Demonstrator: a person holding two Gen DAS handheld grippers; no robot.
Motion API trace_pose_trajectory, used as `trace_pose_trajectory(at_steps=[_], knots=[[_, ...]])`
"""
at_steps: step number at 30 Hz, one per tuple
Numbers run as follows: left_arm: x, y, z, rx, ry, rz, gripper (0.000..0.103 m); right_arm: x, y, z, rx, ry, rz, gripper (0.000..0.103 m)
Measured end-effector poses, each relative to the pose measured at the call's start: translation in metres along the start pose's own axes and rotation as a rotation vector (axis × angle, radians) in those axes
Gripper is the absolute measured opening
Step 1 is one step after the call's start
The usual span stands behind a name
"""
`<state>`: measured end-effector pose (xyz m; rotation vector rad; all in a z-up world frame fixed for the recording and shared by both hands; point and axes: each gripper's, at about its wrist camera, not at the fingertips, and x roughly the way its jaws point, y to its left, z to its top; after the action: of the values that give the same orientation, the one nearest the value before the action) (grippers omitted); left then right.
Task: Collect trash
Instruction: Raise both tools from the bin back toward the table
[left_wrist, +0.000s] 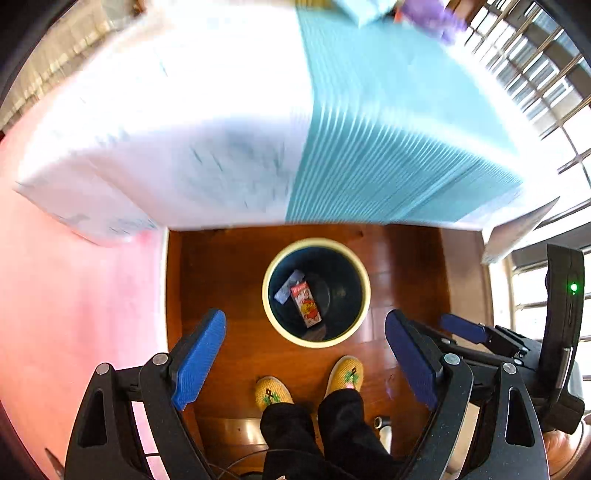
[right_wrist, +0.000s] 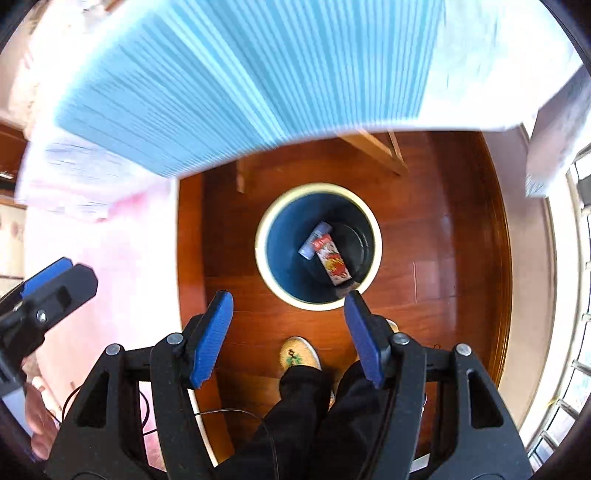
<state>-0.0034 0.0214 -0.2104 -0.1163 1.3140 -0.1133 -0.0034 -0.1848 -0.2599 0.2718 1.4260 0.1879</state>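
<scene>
A round bin (left_wrist: 316, 243) (right_wrist: 318, 189) with a cream rim and dark blue inside stands on the wooden floor, far below both grippers. At its bottom lie a red printed carton (left_wrist: 306, 304) (right_wrist: 332, 261) and a small blue-grey packet (left_wrist: 289, 291) (right_wrist: 314, 240). My left gripper (left_wrist: 306, 354) hangs open above the bin's near side, nothing between its blue pads. My right gripper (right_wrist: 287, 334) is open too, also empty; one of its fingers (left_wrist: 463, 328) shows at the right of the left wrist view. The left gripper's finger (right_wrist: 55, 275) shows at the left of the right wrist view.
A table edge draped in white cloth (left_wrist: 184, 155) and a light blue ribbed mat (left_wrist: 399, 147) (right_wrist: 236, 81) hangs over the far side, blurred. A person's dark trouser legs and yellow slippers (left_wrist: 345, 373) (right_wrist: 298, 353) stand just before the bin. Pink surface (left_wrist: 74, 295) at left, window bars (left_wrist: 535, 74) at right.
</scene>
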Motion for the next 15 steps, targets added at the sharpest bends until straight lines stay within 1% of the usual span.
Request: trace_pose_trajectory(at_steps=[6,12,15], knots=[[-0.089,-0.009,0.014,-0.035,-0.103,-0.027,0.089,-0.092,0.031,0.013,-0.096,-0.1,0.033,0.06],[-0.161,-0.019,0.03,-0.052,-0.211,-0.013,0.089,-0.174,0.056,0.03,-0.185,-0.222,0.063,0.06],[-0.191,-0.022,0.039,-0.058,-0.258,0.007,0.089,-0.206,0.061,0.038,-0.22,-0.282,0.08,0.06]])
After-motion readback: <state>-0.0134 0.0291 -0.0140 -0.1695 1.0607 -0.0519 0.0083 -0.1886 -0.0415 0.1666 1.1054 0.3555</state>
